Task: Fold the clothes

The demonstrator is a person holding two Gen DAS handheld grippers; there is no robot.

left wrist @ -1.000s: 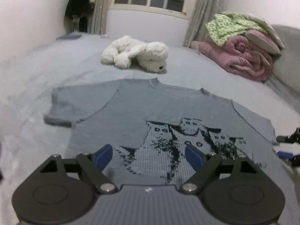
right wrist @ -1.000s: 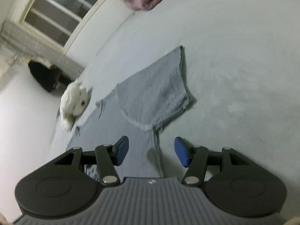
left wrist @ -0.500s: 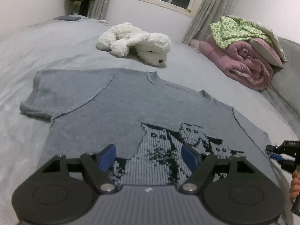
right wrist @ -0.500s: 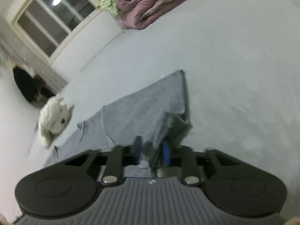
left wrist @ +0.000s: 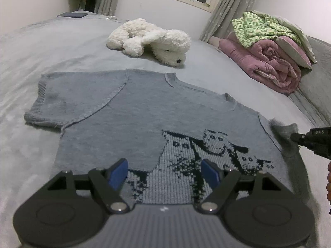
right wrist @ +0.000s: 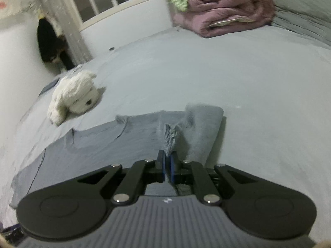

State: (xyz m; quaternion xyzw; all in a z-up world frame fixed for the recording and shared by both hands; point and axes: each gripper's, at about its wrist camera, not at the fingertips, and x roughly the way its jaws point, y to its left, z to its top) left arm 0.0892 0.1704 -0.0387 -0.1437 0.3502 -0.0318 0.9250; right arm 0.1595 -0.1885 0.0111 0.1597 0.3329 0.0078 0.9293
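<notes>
A grey knitted short-sleeved sweater (left wrist: 144, 119) with a dark cat pattern lies flat on the bed, front up. My left gripper (left wrist: 164, 172) is open and empty, hovering over the sweater's lower hem. My right gripper (right wrist: 168, 165) is shut on the sweater's right sleeve (right wrist: 198, 124) and has it lifted and bunched off the bed. The right gripper also shows at the right edge of the left wrist view (left wrist: 310, 140), with the raised sleeve (left wrist: 283, 130) beside it.
A white plush dog (left wrist: 151, 41) lies on the grey bed (left wrist: 51, 47) beyond the sweater's collar. A rolled pink blanket (left wrist: 269, 66) with green and grey bedding on top sits at the back right. A window and curtains stand behind.
My right gripper closed on the sweater's right sleeve and lifted it, swinging the view to the right. My left gripper stayed open and drew nearer over the hem.
</notes>
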